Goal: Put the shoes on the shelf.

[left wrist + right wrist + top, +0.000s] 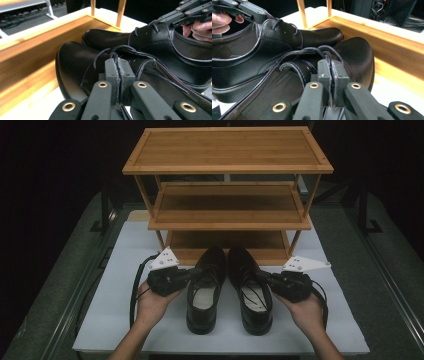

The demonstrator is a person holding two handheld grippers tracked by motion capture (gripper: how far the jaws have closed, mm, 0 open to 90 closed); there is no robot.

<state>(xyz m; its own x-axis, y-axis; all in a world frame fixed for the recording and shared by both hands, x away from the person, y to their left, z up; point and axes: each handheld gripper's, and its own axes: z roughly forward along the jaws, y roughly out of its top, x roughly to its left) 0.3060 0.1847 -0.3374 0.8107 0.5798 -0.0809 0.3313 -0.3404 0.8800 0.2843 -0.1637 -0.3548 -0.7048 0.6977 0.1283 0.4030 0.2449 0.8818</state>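
Observation:
Two black leather lace-up shoes lie side by side on the white board, toes toward the wooden rack. My left gripper is shut on the lace-side leather edge of the left shoe. My right gripper is shut the same way on the right shoe. The left gripper view has the right shoe behind, with the right gripper on its rim. From the right gripper view, the left shoe lies behind with the left gripper on it.
A three-shelf bamboo shoe rack stands just beyond the shoes; its lowest shelf is right at their toes. The white board lies on a grey table. Cables trail from both grippers beside the person's hands.

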